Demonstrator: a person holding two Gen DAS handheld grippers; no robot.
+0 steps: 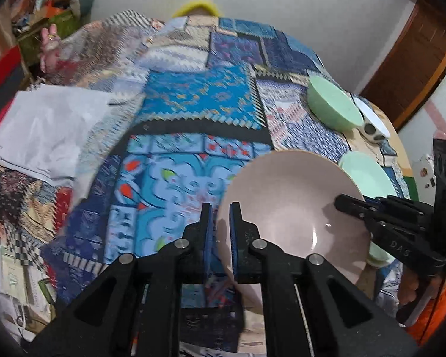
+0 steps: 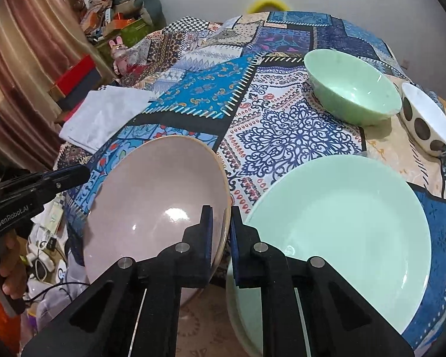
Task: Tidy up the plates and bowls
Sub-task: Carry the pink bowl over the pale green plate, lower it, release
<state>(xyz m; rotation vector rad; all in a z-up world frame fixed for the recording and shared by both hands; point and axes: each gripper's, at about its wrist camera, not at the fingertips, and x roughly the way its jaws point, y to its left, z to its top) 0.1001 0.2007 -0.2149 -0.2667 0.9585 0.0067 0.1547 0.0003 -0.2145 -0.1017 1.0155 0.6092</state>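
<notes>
A pink plate point(image 1: 291, 208) is held tilted above the patchwork-covered table, gripped on opposite rims by both grippers. My left gripper point(image 1: 221, 232) is shut on its left rim. My right gripper point(image 2: 221, 232) is shut on its right rim; the plate fills the left of the right wrist view point(image 2: 154, 202). A mint green plate point(image 2: 342, 232) lies on the table just right of the right gripper and also shows in the left wrist view point(image 1: 368, 175). A mint green bowl point(image 2: 353, 86) stands farther back, with a white dotted bowl point(image 2: 428, 122) to its right.
A folded white cloth point(image 2: 104, 116) lies on the table's left side. The patchwork tablecloth point(image 2: 267, 136) covers the table. Boxes and clutter point(image 2: 116, 20) stand beyond the far left edge. Cables and small items point(image 2: 47, 253) lie below the table on the left.
</notes>
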